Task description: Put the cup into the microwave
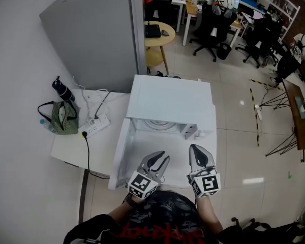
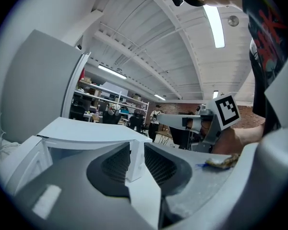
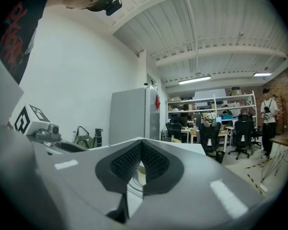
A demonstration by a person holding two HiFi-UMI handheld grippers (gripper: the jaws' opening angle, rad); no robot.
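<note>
The microwave (image 1: 170,98) stands with its door (image 1: 123,151) swung out at its left and its cavity facing the person. Both grippers hover just in front of that opening and carry nothing. The left gripper (image 1: 164,160) has its jaws a narrow slit apart, with only the microwave's white corner showing through the gap. The right gripper (image 1: 195,147) has its pads pressed together at the tips on nothing. The only candidate for the cup (image 1: 190,132) is a small white shape inside the microwave, at the right of the cavity beside the turntable (image 1: 155,125). If so, it lies straight ahead of the right gripper, the nearer one, and the cup is already in place, so the door is probably what matters next. That shape is too small to tell whether it stands upright, or whether it is a cup at all. No other cup shows around the microwave, whose roof hides the back of the cavity.
</note>
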